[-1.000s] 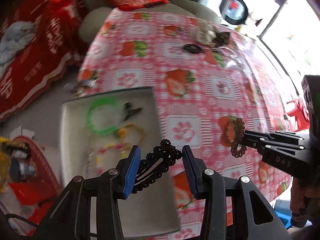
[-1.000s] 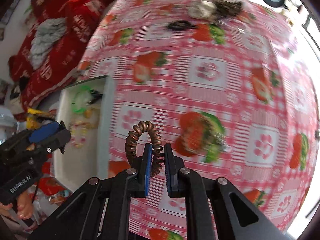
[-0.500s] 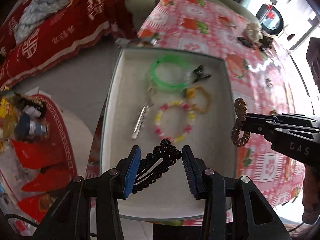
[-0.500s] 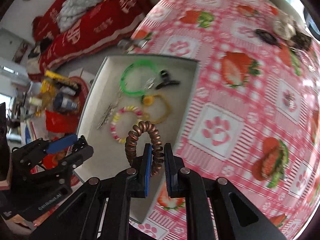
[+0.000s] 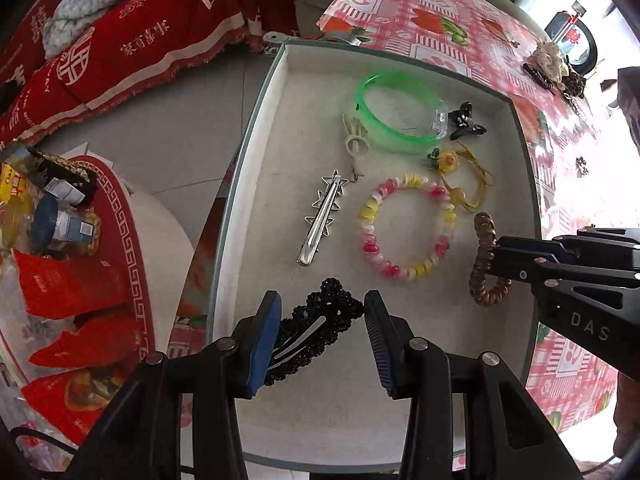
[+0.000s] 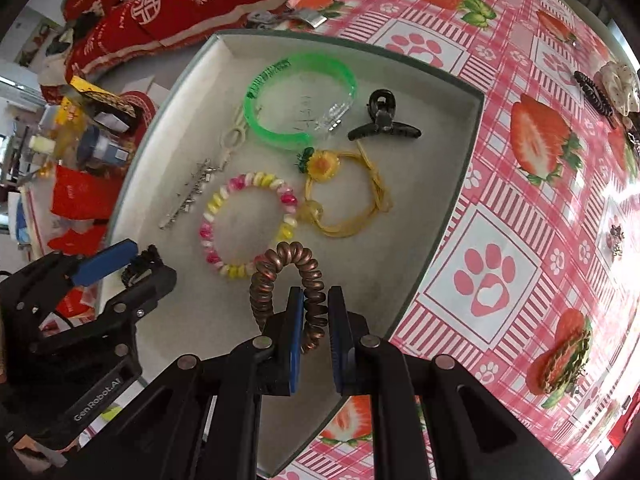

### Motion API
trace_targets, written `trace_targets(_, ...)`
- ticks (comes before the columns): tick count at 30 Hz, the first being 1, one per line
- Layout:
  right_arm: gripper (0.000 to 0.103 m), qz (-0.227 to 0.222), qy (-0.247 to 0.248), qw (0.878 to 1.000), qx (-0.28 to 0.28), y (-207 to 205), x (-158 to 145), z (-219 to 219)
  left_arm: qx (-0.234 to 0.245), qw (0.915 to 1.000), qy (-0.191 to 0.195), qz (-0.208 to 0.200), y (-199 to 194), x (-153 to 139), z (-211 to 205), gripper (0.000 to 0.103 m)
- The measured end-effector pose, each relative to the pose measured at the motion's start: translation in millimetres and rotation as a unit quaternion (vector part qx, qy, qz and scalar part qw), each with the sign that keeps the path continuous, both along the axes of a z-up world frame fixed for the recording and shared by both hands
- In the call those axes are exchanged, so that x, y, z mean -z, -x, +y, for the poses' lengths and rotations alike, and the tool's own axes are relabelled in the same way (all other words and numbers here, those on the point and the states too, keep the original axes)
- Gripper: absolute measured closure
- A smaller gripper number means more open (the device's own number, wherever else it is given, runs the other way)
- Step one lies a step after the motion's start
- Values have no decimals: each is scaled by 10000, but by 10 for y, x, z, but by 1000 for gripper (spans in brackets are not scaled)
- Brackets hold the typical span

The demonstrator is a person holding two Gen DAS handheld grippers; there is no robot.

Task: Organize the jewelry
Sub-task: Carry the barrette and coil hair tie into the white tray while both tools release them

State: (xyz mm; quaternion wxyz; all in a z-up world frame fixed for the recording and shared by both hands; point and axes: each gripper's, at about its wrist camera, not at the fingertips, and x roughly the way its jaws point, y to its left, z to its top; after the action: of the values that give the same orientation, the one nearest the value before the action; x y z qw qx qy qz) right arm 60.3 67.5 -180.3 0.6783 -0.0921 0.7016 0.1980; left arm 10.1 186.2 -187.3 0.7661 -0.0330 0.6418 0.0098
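A white tray (image 5: pixel 256 184) sits at the edge of the strawberry-print table; it also shows in the right wrist view (image 6: pixel 432 184). My left gripper (image 5: pixel 320 334) is shut on a black beaded hair clip (image 5: pixel 316 328), held over the tray's near part. My right gripper (image 6: pixel 316 320) is shut on a brown spiral hair tie (image 6: pixel 280 276), over the tray's right side; the tie also shows in the left wrist view (image 5: pixel 486 260). In the tray lie a green bangle (image 5: pixel 396 112), a pink-yellow bead bracelet (image 5: pixel 404 228), a silver star clip (image 5: pixel 322 216), a black claw clip (image 5: pixel 466 120) and a yellow cord bracelet (image 5: pixel 464 180).
More hair pieces lie far across the table (image 6: pixel 608 88). A red-rimmed round stool with packets (image 5: pixel 80 264) stands left of the tray. A red-covered sofa (image 5: pixel 120 32) is beyond the grey floor. The tablecloth (image 6: pixel 520 240) spreads right of the tray.
Both grippers have moved from over the tablecloth to over the tray and come lower, each still holding its item. The tray now fills both views.
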Motion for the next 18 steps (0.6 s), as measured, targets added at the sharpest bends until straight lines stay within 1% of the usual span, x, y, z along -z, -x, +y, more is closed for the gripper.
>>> trace_targets(7,90,75,160,9998,51,-57,148,25,114,9999,-123,28,-20,67,-42,53)
trace_targets(16,89,8,193,9998,44,-87,154,55,275,9993,-259,23,-12,86,-111,52)
trace_targets(17,89,2,206,9998,42,-81,152,58,288,9992,-281,26,-8,87,-121,52)
trace_targets(18,86,-6,221,9997,45,-75,146,52,307,9990,-308,41,-3,93,-132,52)
